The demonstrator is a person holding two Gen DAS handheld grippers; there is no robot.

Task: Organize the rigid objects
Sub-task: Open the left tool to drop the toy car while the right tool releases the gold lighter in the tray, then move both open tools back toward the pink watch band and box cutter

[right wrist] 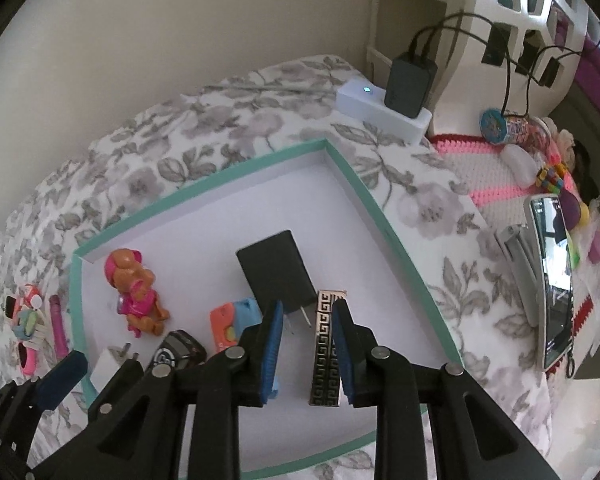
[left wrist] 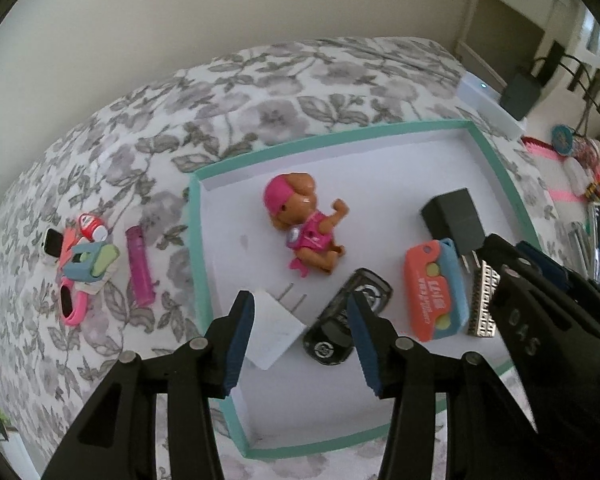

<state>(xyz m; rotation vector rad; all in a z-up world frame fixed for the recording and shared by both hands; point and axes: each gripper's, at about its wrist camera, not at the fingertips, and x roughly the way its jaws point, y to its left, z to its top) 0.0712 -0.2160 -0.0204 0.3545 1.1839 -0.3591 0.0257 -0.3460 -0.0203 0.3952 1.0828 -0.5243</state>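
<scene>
A teal-rimmed white tray [left wrist: 199, 240] [right wrist: 384, 216] lies on the floral bed. In it lie a pink dog figure [left wrist: 304, 224] [right wrist: 136, 296], a black charger [left wrist: 456, 216] [right wrist: 276, 276], an orange-blue case [left wrist: 436, 292] [right wrist: 232, 320], a black key fob [left wrist: 348, 320] [right wrist: 180, 350], a white plug [left wrist: 276, 328] [right wrist: 110, 362] and a silver patterned bar [left wrist: 484, 304] [right wrist: 326, 344]. My left gripper [left wrist: 302, 312] is open over the white plug and fob. My right gripper [right wrist: 306, 316] is open above the bar and the charger's prongs, holding nothing.
Left of the tray on the bedspread lie a purple tube [left wrist: 139, 264] [right wrist: 58, 328] and a pile of small toys [left wrist: 80, 264] [right wrist: 26, 326]. A white box with a black adapter [right wrist: 384, 108] sits at the far corner. A phone [right wrist: 556, 280] and trinkets lie to the right.
</scene>
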